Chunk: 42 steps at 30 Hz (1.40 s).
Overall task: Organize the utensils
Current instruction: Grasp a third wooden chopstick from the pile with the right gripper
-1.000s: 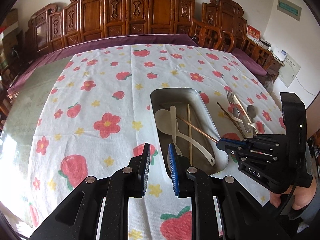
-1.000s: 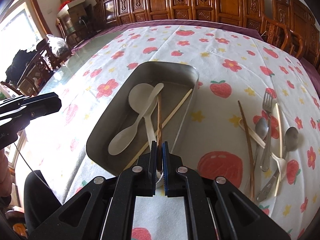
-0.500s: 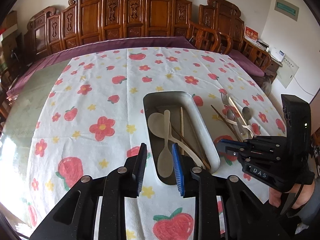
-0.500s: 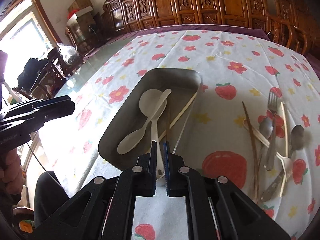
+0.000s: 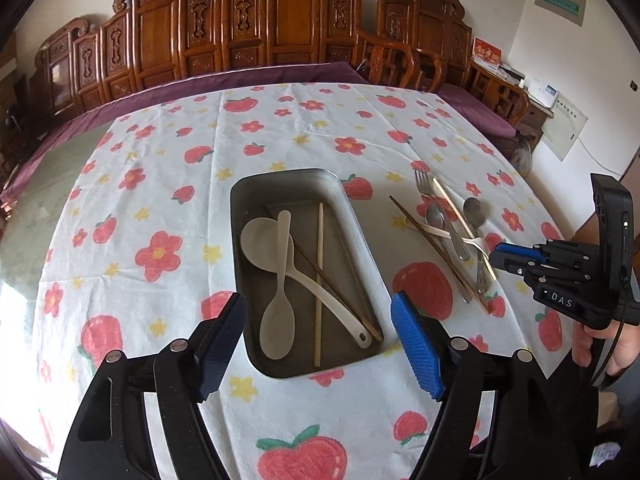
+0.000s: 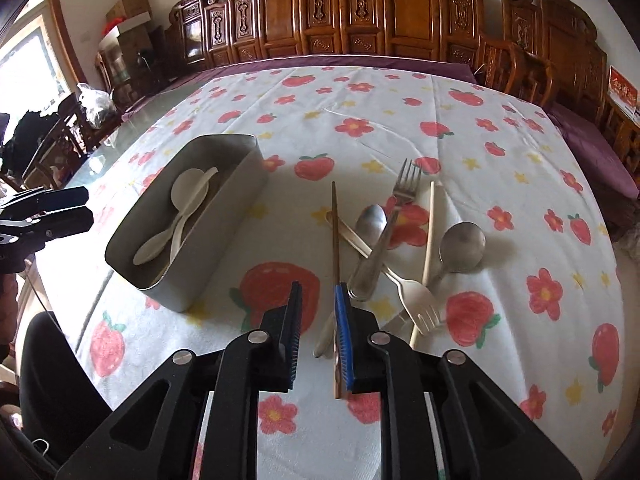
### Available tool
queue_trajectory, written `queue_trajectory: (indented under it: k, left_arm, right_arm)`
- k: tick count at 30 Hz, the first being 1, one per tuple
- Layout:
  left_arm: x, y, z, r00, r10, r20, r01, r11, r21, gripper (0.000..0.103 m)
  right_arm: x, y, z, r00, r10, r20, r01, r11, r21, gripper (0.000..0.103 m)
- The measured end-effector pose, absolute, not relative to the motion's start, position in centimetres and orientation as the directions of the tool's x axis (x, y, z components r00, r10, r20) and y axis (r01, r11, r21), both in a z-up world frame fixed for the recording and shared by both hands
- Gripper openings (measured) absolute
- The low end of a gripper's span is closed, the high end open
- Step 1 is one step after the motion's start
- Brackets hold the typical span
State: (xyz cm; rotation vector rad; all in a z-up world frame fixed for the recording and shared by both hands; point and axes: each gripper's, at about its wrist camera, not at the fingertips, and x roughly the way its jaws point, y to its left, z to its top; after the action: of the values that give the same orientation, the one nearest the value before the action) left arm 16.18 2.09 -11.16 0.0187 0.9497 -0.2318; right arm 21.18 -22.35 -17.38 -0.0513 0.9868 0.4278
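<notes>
Left wrist view: left hand-held gripper [image 5: 320,334] opening, empty, above rounded metal tray [image 5: 360,236]; right hand-held gripper [image 6: 318,320] opening, empty.

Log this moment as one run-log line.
left gripper: opening, empty, above tray | right gripper: opening, empty, over dark chopstick | pile unsorted

Black tongs [image 5: 318,334] w/ blue ribbed pads, silver screws.

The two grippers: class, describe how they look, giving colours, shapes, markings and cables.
The left gripper and right gripper are matt black plastic with silver screws. Each has one ribbed blue pad and one dark pad. Seen from the left wrist view, the right gripper's body reads "DAS" in white, has a small lit dot, and trails a thin black cable.
</notes>
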Motion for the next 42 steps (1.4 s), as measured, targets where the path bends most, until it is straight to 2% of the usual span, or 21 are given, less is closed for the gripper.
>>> queue_trajectory:
  k: [5,15,18,24,26,31,37,42]
  left_arm:
    - [16.2,1.2,-11.7,0.543,-0.189,-0.818,0.203,0.975,-0.091,0.073]
    - [15.3,0.0,-11.9,0.524,-0.176,-0.833,0.215,0.974,-0.071,0.073]
    - [15.0,-0.3,-11.9,0.525,-0.173,-0.833,0.213,0.975,-0.068,0.073]
    - [14.6,-0.9,-11.8,0.525,-0.172,-0.834,0.216,0.974,-0.065,0.073]
    - [14.5,-1.2,-11.9,0.524,-0.176,-0.833,0.221,0.973,-0.067,0.073]
    - [14.7,-2.4,-12.0,0.513,-0.181,-0.839,0.240,0.969,-0.062,0.073]
    - [15.1,-4.2,-12.1,0.512,-0.185,-0.838,0.262,0.964,-0.053,0.073]
    - [14.9,-5.0,-12.3,0.507,-0.185,-0.842,0.269,0.962,-0.050,0.073]
  right_arm:
    - [21.5,-21.1,-19.5,0.422,0.329,-0.845,-0.424,0.895,0.137,0.019]
    - [22.8,-20.8,-22.5,0.413,0.276,-0.868,-0.364,0.924,0.120,0.018]
    - [22.9,-21.1,-22.7,0.409,0.278,-0.869,-0.360,0.924,0.126,0.007]
    - [22.7,-21.7,-22.7,0.391,0.305,-0.869,-0.352,0.921,0.165,0.005]
    - [22.4,-21.9,-22.6,0.394,0.312,-0.864,-0.351,0.920,0.172,0.000]
    - [21.3,-23.3,-21.3,0.417,0.355,-0.837,-0.325,0.918,0.228,0.000]
    - [21.1,-23.5,-21.0,0.418,0.356,-0.836,-0.352,0.912,0.213,0.001]
    - [22.0,-22.3,-22.2,0.396,0.342,-0.852,-0.381,0.906,0.186,0.006]
